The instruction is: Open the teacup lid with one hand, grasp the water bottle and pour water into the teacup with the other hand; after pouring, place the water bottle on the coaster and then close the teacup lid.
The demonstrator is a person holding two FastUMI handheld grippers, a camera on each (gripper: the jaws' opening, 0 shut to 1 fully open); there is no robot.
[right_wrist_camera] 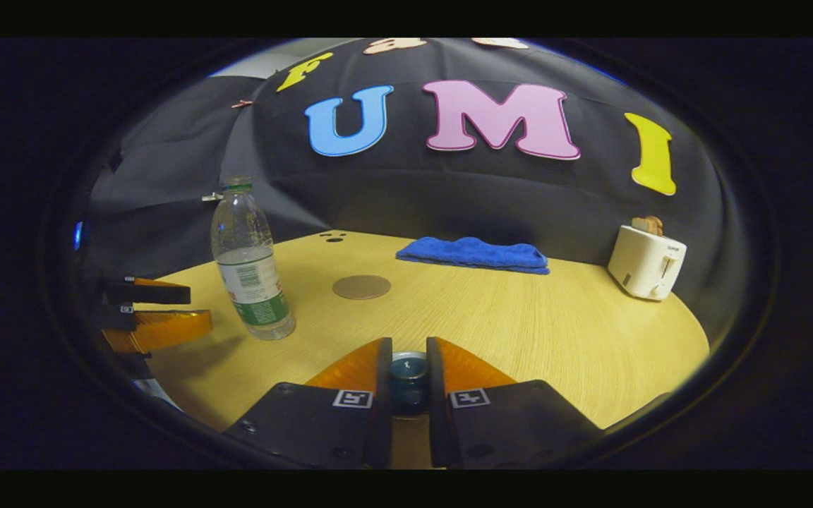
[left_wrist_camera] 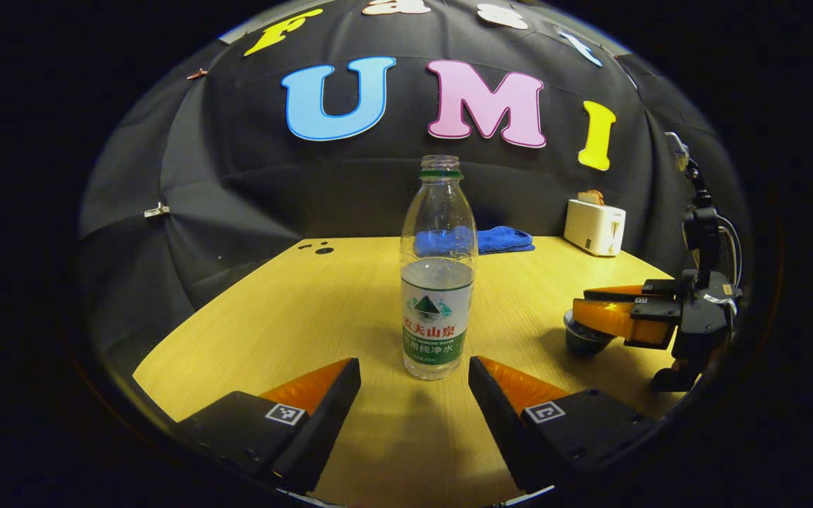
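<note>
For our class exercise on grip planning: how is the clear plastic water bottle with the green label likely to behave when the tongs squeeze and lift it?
The clear plastic water bottle with the green label looks tall and narrow, so a high push could tip it. It appears roughly half full, so probably moderately light. Thin clear walls may flex under the open left tongs, and with no cap visible, squeezing might spill water.

Right gripper [right_wrist_camera: 408,367] clamped on teacup lid [right_wrist_camera: 408,377] — water bottle [right_wrist_camera: 250,264] upright, leftward.

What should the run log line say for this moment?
left claw: open, facing bottle | right claw: shut on teacup lid | bottle: upright, uncapped | coaster: bare
</note>
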